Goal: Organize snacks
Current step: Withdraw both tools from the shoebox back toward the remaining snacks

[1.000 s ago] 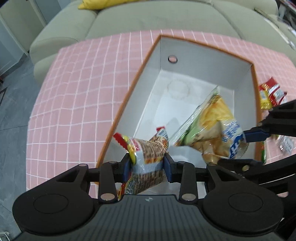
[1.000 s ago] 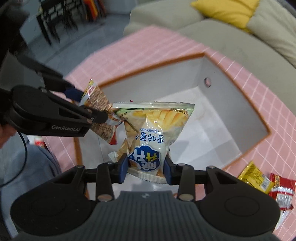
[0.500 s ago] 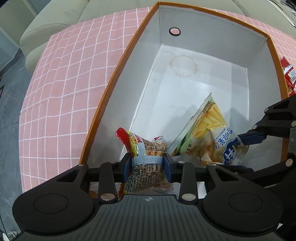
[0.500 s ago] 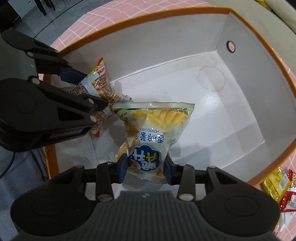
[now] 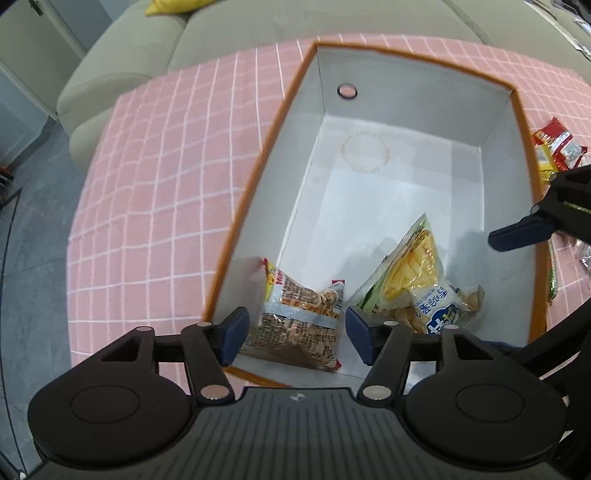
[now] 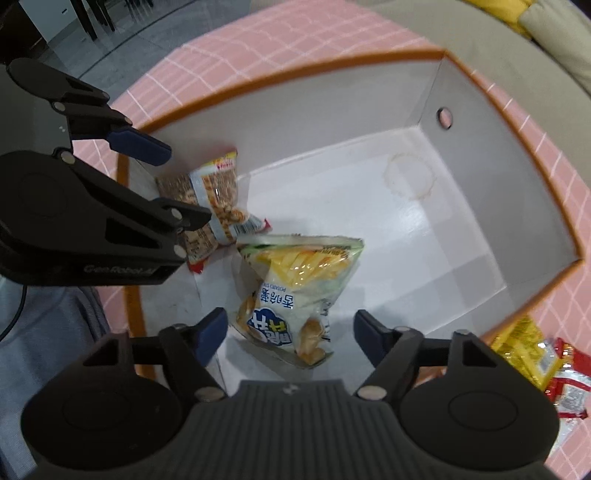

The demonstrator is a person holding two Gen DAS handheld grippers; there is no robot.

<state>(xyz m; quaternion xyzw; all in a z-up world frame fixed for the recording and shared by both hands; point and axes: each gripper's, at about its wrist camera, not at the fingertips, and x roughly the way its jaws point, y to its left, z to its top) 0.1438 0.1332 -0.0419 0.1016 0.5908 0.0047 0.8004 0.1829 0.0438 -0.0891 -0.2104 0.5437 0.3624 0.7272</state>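
Observation:
An orange-rimmed white box stands on the pink checked cloth. Two packets lie at its near end. A brown nut packet rests in the corner, below my left gripper, whose jaws are opening; the pads stand clear of the packet's sides. Beside it lies a yellow and green potato-stick bag, between the opening jaws of my right gripper, pads apart from it. One blue right fingertip shows in the left wrist view.
Red and yellow snack packets lie on the cloth outside the box's right wall. A beige sofa with a yellow cushion runs behind the table. Grey floor lies to the left.
Both grippers have let go: the nut packet and the potato-stick bag dropped from the jaws onto the box floor. Both pairs of jaws have spread wide.

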